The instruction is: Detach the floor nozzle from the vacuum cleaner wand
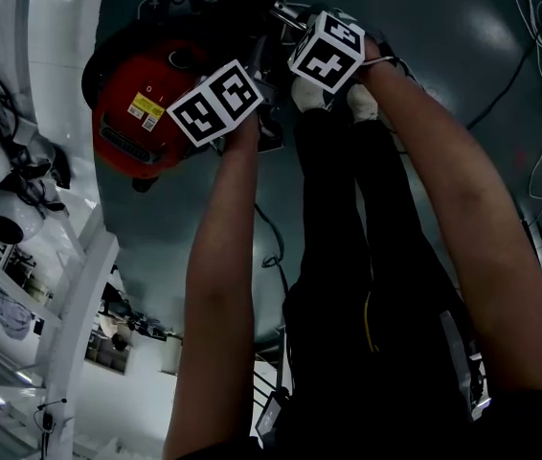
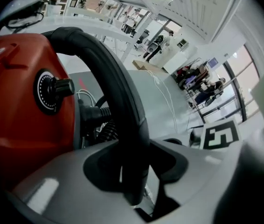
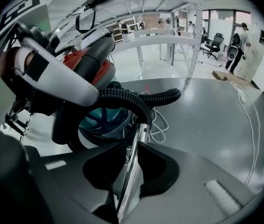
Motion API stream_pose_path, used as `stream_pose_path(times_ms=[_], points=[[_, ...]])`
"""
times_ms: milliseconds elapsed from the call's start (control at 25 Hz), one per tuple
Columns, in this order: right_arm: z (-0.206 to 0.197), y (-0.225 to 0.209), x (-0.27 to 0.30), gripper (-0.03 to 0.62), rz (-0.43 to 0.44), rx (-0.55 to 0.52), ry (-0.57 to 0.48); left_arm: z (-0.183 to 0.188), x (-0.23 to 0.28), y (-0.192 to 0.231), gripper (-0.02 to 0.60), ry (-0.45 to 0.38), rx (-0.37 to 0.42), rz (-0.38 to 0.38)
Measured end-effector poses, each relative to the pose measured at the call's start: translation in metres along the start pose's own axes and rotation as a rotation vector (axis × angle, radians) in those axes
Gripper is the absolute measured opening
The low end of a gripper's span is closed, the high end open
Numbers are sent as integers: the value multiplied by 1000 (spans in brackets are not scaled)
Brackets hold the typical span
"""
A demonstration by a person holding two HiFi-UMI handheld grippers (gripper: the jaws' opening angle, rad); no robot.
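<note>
The red vacuum cleaner [image 1: 137, 113] stands on the dark floor in front of me. In the left gripper view its body [image 2: 15, 106] and dial [image 2: 52, 90] fill the left side. My left gripper [image 2: 134, 171] is shut on the black curved handle tube [image 2: 118, 92]. My right gripper [image 3: 129, 171] is shut on the chrome wand [image 3: 134, 167], just below where the black ribbed hose [image 3: 132, 97] joins it. Both marker cubes [image 1: 215, 102] [image 1: 327, 51] sit close together beside the vacuum. No view shows the floor nozzle.
A white metal frame [image 1: 70, 295] with clutter stands at the left. White cables [image 1: 539, 27] [image 3: 248, 120] trail over the grey floor at the right. My legs [image 1: 348, 257] run down the middle. People and a cardboard box [image 3: 225, 76] are far off.
</note>
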State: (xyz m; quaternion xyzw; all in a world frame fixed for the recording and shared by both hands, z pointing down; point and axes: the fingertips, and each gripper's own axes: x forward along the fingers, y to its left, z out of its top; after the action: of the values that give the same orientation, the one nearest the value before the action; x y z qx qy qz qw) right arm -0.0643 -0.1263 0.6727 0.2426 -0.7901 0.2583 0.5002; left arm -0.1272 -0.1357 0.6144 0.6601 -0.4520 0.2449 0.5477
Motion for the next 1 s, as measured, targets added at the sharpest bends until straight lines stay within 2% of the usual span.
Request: stream_pose_path(times_ms=[40, 80, 120, 280, 400, 560, 760, 800, 840, 1000], points=[[-2, 3, 0, 88, 15, -7, 9, -2, 2, -1, 151, 4, -4, 2], [-5, 7, 0, 114, 33, -5, 16, -4, 3, -2, 195, 6, -8, 4], [-8, 9, -1, 124, 46, 3, 19, -5, 4, -4, 210, 7, -9, 9], [-22, 14, -5, 126, 48, 30, 13, -6, 1, -6, 246, -46, 2, 56], [-27, 16, -13, 126, 42, 58, -2, -7, -8, -3, 277, -101, 30, 129], [-33, 21, -26, 126, 43, 79, -10, -16, -16, -10, 397, -139, 85, 210], [-36, 28, -41, 123, 35, 73, -19, -31, -28, -19, 407, -165, 48, 216], [-37, 29, -44, 121, 33, 73, -22, -37, -29, -23, 401, -149, 50, 198], [-38, 30, -48, 121, 31, 72, -24, -43, -30, -28, 368, -126, 51, 175], [-40, 34, -61, 104, 15, 67, -42, -60, -37, -46, 61, -66, 60, 68]])
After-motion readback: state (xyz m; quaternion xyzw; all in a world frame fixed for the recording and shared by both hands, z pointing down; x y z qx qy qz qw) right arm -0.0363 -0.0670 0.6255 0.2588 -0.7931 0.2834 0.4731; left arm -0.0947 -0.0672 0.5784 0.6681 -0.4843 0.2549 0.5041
